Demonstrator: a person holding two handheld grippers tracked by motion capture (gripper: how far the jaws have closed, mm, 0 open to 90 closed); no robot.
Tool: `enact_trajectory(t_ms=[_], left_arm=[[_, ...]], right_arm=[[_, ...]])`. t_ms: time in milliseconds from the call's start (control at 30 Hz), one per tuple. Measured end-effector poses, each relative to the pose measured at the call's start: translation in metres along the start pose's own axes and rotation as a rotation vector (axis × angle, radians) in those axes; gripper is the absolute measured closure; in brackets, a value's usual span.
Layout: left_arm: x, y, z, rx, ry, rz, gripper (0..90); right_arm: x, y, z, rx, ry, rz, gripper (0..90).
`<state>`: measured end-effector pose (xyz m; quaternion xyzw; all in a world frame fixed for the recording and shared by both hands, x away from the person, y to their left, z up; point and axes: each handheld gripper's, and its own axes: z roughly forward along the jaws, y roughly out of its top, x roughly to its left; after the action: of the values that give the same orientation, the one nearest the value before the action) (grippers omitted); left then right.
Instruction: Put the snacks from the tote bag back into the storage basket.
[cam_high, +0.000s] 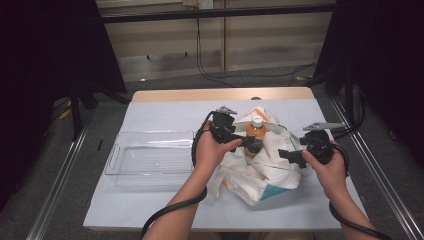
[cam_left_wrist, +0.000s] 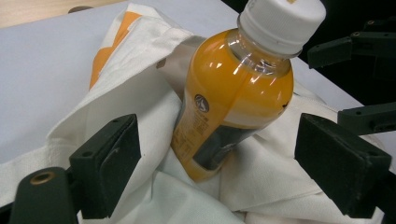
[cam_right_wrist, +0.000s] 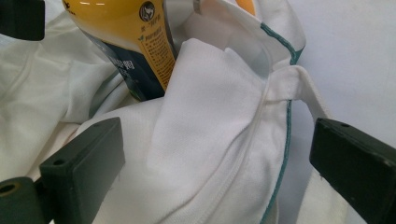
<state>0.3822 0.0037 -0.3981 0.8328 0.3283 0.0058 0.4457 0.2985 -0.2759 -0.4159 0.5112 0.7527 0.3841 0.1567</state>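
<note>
Two handheld grippers work over a white-covered surface (cam_high: 150, 205) whose far wooden edge shows at 12 o'clock; beyond it lie grey floor, a pale panelled wall with dangling black cables, and dark curtains at both sides. Metal rails run along the floor at 9 and 3 o'clock.

A clear plastic tray (cam_high: 150, 157) sits on the surface at 9 o'clock from the centre, nothing visible in it. Just right of it, near the middle, lies a crumpled white cloth bag (cam_high: 260, 175) with orange and teal trim, and an orange juice bottle (cam_high: 255, 134) with a white cap stands out of its mouth, tilted in the left gripper view.

The left gripper (cam_high: 248, 144) reaches in from 9 o'clock of the bottle; in its own view its fingers (cam_left_wrist: 109, 161) stand wide apart on either side of the bottle's lower label, not touching it. The right gripper (cam_high: 289, 155) comes from 3 o'clock; its fingers (cam_right_wrist: 91, 163) are spread wide around a raised fold of the bag's rim by the handle loop, with visible gaps on both sides, the bottle's label just beyond at 11 o'clock
</note>
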Motion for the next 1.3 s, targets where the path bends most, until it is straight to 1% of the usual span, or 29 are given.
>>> enact_trajectory(t_ms=[67, 133, 200, 233, 300, 400, 467, 500, 600, 667, 700, 733, 767, 867, 933, 1000, 1067, 1133, 1167, 1200, 1233, 1267, 1300], left_arm=[[-0.001, 0.001, 0.002, -0.002, 0.007, 0.001, 13.1], [-0.001, 0.003, 0.003, -0.001, 0.014, 0.012, 12.7], [-0.003, 0.004, 0.006, -0.002, 0.010, 0.017, 12.8], [-0.003, 0.005, 0.007, 0.005, 0.014, 0.031, 13.0], [-0.004, 0.007, 0.010, 0.004, 0.003, 0.028, 13.6], [-0.007, 0.008, 0.014, 0.003, 0.003, 0.042, 13.3], [-0.008, 0.009, 0.017, 0.009, 0.000, 0.041, 13.1], [-0.009, 0.009, 0.019, 0.004, 0.000, 0.038, 13.0], [-0.009, 0.010, 0.022, 0.008, 0.006, 0.044, 12.7], [-0.009, 0.010, 0.025, 0.002, 0.004, 0.036, 12.8], [-0.008, 0.010, 0.026, 0.004, 0.008, 0.043, 12.8], [-0.008, 0.010, 0.027, 0.004, 0.002, 0.040, 12.8], [-0.008, 0.010, 0.027, 0.006, 0.005, 0.036, 12.8], [-0.009, 0.011, 0.029, 0.009, 0.008, 0.048, 12.6], [-0.009, 0.011, 0.031, 0.007, 0.005, 0.038, 12.7], [-0.009, 0.011, 0.032, 0.005, 0.007, 0.045, 12.7], [-0.010, 0.011, 0.034, 0.003, 0.002, 0.036, 13.0], [-0.010, 0.012, 0.034, 0.011, 0.000, 0.046, 13.1], [-0.010, 0.012, 0.035, -0.002, 0.001, 0.040, 13.1], [-0.011, 0.013, 0.035, 0.002, 0.008, 0.042, 13.2], [-0.011, 0.014, 0.036, 0.003, 0.008, 0.049, 13.4], [-0.012, 0.014, 0.037, 0.001, 0.004, 0.042, 13.7], [-0.012, 0.015, 0.037, 0.001, 0.005, 0.050, 13.7]], right_arm=[[0.000, -0.001, 0.000, 0.011, 0.000, 0.007, 3.1], [0.000, -0.001, 0.000, 0.010, 0.005, 0.001, 3.0], [0.000, 0.000, 0.000, 0.013, 0.012, 0.002, 3.1], [0.000, 0.000, 0.000, 0.009, 0.015, 0.004, 3.1], [0.001, 0.000, 0.000, 0.009, 0.016, 0.003, 3.1], [0.002, 0.000, 0.000, 0.018, 0.029, 0.004, 3.2], [0.002, 0.000, 0.001, 0.016, 0.030, 0.000, 3.2], [0.002, 0.000, 0.001, 0.016, 0.030, 0.000, 3.3], [0.002, 0.000, 0.001, 0.020, 0.031, 0.003, 3.4], [0.002, 0.000, 0.001, 0.018, 0.031, 0.002, 3.4], [0.002, -0.001, 0.001, 0.019, 0.032, 0.001, 3.4], [0.001, -0.001, 0.001, 0.018, 0.032, 0.000, 3.4], [0.001, -0.001, 0.002, 0.018, 0.032, 0.002, 3.4], [0.001, -0.002, 0.002, 0.023, 0.029, 0.003, 3.4], [0.000, -0.002, 0.002, 0.019, 0.033, 0.006, 3.4], [0.000, -0.002, 0.001, 0.018, 0.039, 0.011, 3.5], [0.000, -0.002, 0.001, 0.020, 0.039, 0.009, 3.4], [-0.001, -0.002, 0.001, 0.020, 0.042, 0.012, 3.5], [-0.001, -0.002, 0.001, 0.019, 0.041, 0.012, 3.5], [-0.001, -0.002, 0.001, 0.018, 0.039, 0.012, 3.5], [-0.001, -0.002, 0.001, 0.019, 0.041, 0.013, 3.5], [-0.001, -0.002, 0.001, 0.019, 0.042, 0.014, 3.5], [-0.002, -0.002, 0.001, 0.019, 0.038, 0.015, 3.5]])
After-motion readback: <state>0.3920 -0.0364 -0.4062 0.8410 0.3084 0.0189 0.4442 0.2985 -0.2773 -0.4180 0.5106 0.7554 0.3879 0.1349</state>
